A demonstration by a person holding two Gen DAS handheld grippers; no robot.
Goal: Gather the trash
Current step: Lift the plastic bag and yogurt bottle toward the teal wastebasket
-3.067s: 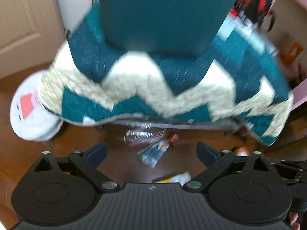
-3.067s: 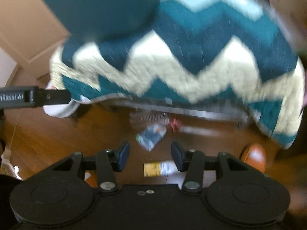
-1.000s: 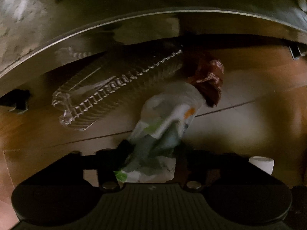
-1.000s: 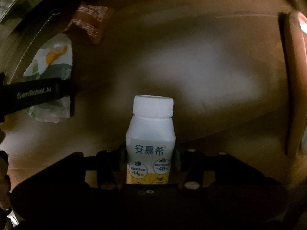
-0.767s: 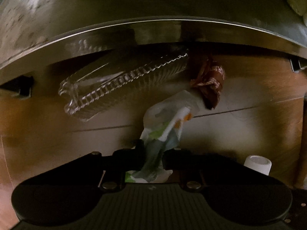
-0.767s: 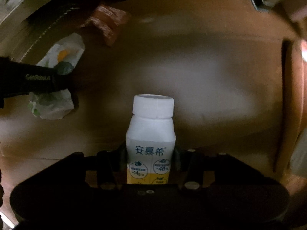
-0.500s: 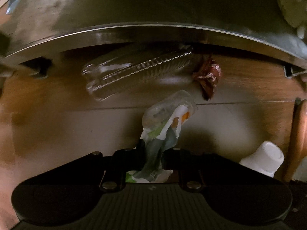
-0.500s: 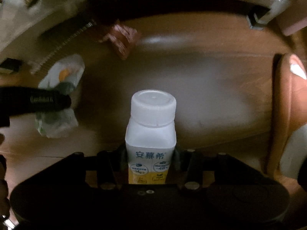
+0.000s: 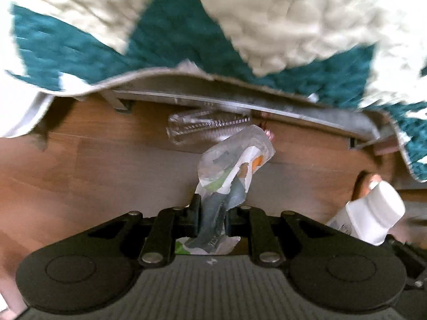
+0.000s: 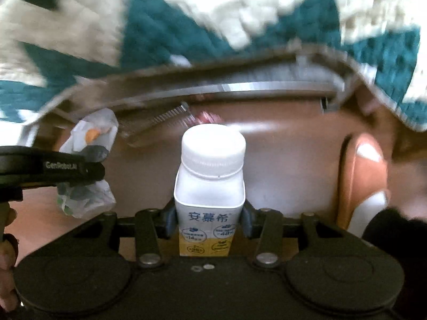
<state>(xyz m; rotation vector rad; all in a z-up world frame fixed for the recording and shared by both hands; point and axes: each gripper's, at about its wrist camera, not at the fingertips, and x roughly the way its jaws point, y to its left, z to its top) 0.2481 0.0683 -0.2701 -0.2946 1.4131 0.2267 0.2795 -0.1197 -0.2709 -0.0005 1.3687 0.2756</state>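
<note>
My left gripper [image 9: 212,214] is shut on a crumpled white, green and orange plastic wrapper [image 9: 234,165] and holds it above the wooden floor. My right gripper [image 10: 209,220] is shut on a white yogurt bottle [image 10: 210,181] with a yellow base and white cap. The bottle also shows at the right of the left wrist view [image 9: 373,213]. The wrapper and left gripper show at the left of the right wrist view [image 10: 88,138]. A clear plastic clamshell container [image 9: 205,128] lies on the floor under the furniture edge, with a small red wrapper [image 10: 208,116] beside it.
A teal and cream zigzag blanket [image 9: 186,26] hangs over a metal-framed piece of furniture [image 9: 267,106] above the trash. An orange-brown slipper [image 10: 363,176] lies on the floor [image 9: 93,160] at the right.
Both grippers have pulled back and up from under the furniture with the wrapper and the bottle held. The blanket has come into view and the scene is brighter.
</note>
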